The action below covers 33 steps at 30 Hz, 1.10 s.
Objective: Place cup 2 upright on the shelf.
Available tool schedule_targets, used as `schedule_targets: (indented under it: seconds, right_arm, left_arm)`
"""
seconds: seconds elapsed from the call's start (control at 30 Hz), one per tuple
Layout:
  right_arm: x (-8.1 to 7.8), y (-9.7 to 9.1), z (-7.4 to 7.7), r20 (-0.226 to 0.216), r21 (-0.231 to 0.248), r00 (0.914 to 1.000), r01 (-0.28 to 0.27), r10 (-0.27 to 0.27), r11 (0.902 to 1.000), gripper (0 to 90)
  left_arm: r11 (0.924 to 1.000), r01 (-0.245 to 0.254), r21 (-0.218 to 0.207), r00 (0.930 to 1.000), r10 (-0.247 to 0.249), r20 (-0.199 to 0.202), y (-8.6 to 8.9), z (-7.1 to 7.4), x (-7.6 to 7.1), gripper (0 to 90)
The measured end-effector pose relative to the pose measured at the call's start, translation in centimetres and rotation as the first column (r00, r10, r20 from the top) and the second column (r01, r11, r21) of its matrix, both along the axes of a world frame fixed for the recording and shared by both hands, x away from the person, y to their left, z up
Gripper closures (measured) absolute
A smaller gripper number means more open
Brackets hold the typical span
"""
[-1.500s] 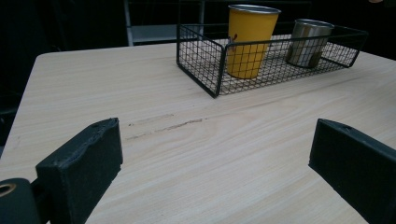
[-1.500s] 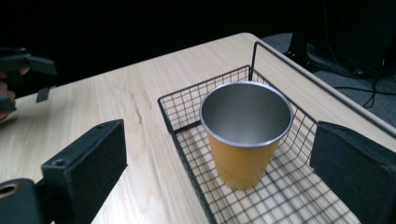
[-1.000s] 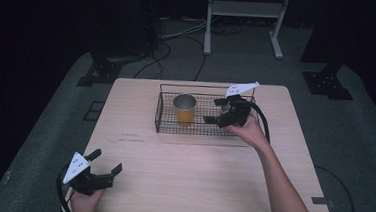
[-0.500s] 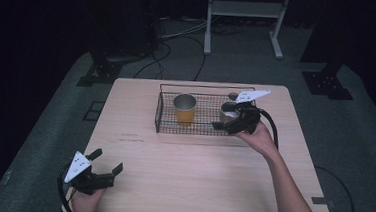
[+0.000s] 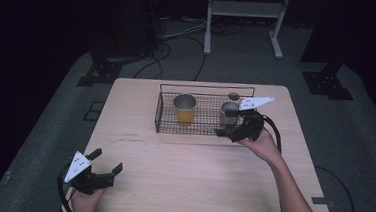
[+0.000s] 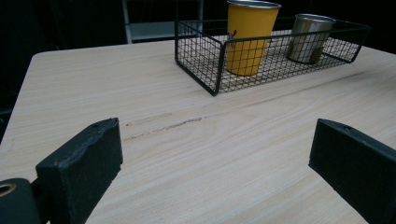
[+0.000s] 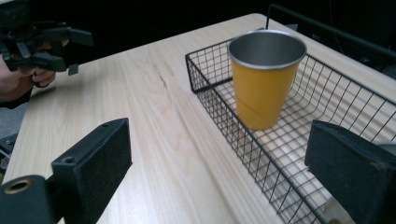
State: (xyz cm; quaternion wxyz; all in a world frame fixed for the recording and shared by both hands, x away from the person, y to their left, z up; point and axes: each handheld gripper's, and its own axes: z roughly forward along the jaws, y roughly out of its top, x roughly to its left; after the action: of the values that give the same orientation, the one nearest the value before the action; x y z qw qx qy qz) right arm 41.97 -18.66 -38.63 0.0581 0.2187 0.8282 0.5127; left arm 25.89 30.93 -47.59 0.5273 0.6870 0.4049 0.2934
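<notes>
A black wire basket (image 5: 158,115) (image 6: 198,52) (image 7: 211,95) sits at the far middle of the wooden table (image 5: 195,186). Inside it stand a yellow cup (image 5: 184,111) (image 6: 250,39) (image 7: 266,86) and, to its right, a silver cup (image 5: 229,114) (image 6: 308,39), both upright. My right gripper (image 5: 229,130) (image 7: 219,154) is open at the basket's near right corner. Its jaws have closed a little and straddle the basket's front wall, pressing on nothing. Near the table's front left corner my left gripper (image 5: 107,161) (image 6: 215,154) (image 7: 74,49) rests open and empty.
A small dark round object (image 5: 234,95) lies just behind the basket's far rim. A black cable (image 5: 274,132) trails from the right gripper along the person's forearm. Bare wood stretches between the basket and the left gripper. Dark stands and cables surround the table on the floor.
My right gripper has drawn back from over the basket's right end toward the near side, uncovering the silver cup standing there. The left gripper has kept still.
</notes>
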Motion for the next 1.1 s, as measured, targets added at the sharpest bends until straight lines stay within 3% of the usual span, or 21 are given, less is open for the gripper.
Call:
schedule_targets:
  seconds: [0.57,1.1]
  right_arm:
    - [-2.0,-3.3,-1.7,-0.020,0.012,0.9986,0.049,-0.048,0.9987,6.2]
    - [-3.7,-5.3,-3.0,-0.042,-0.007,0.9957,0.083,-0.083,0.9965,6.5]
  left_arm:
    - [1.0000,0.005,0.003,1.0000,-0.005,-0.007,-0.3,-0.1,0.3,1.7]
    - [0.9999,0.009,0.007,0.9999,-0.009,-0.006,-0.5,-0.1,0.3,1.7]
